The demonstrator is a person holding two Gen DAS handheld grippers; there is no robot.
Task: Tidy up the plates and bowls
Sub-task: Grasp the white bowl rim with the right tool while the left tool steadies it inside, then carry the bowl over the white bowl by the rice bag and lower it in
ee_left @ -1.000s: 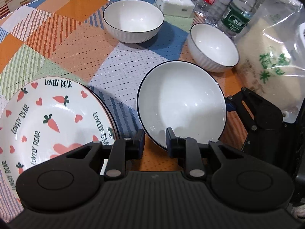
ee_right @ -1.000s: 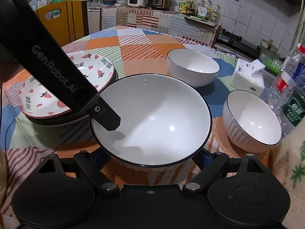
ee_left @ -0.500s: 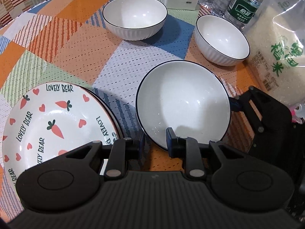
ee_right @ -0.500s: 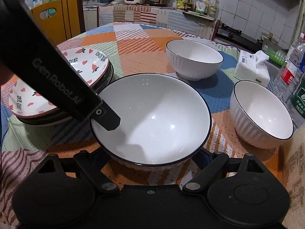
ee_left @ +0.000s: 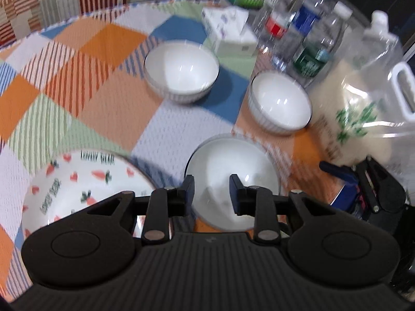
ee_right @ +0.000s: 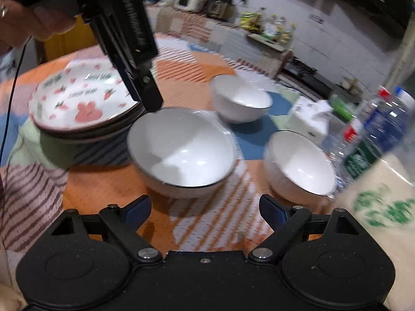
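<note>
A large white bowl with a dark rim stands on the patchwork tablecloth beside a stack of carrot-print plates. My left gripper hovers just above the bowl's near rim. Its jaws are opening and the pads press on nothing. The right wrist view shows its fingertip over the bowl's edge on the plate side. My right gripper is wide open and empty, short of the bowl. Two smaller ribbed white bowls sit farther back.
A tissue box, several water bottles and a clear bag of rice crowd the table's right side. A person's hand holds the left gripper. A kitchen counter with appliances runs behind the table.
The left jaws let go of the large bowl's rim, widened and rose. The right gripper, whose fingers flanked the bowl, drew back and up. The bowl stays on the cloth.
</note>
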